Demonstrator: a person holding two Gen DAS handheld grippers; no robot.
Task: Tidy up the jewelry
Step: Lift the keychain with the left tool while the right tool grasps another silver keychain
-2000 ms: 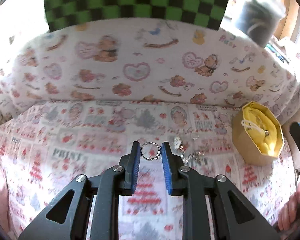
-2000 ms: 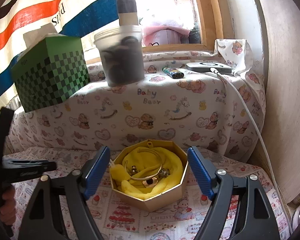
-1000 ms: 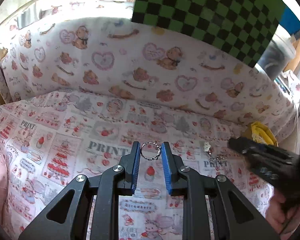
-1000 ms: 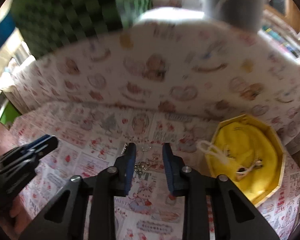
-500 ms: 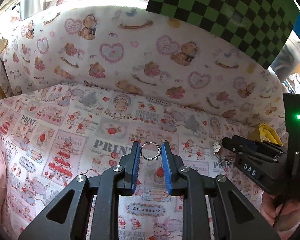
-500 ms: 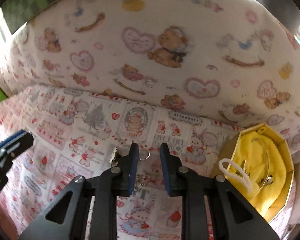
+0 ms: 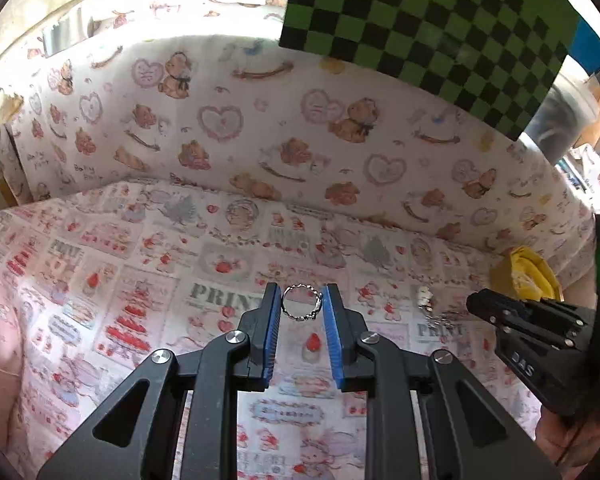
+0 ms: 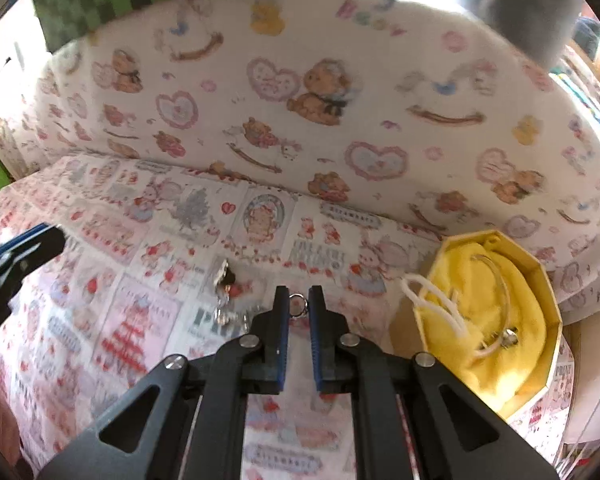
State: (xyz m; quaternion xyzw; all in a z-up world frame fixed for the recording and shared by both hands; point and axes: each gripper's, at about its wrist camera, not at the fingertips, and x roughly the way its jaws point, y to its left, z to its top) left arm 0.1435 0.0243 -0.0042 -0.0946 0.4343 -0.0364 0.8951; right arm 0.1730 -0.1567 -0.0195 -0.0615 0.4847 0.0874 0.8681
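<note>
My left gripper is shut on a silver beaded ring and holds it above the printed cloth. My right gripper is shut on a small silver ring just above the cloth, next to a heap of silver jewelry; that heap also shows in the left wrist view. A gold octagonal box lined with yellow cloth stands to the right and holds a bangle and small pieces. The right gripper's body shows in the left wrist view.
A padded wall of teddy-bear cloth rises behind the work surface. A green checkered box and a clear plastic tub stand on the ledge above it. The yellow box shows at the right in the left wrist view.
My right gripper swung left from the box to the jewelry heap, closed, and now grips a small ring. My left gripper kept its ring and drifted left and back.
</note>
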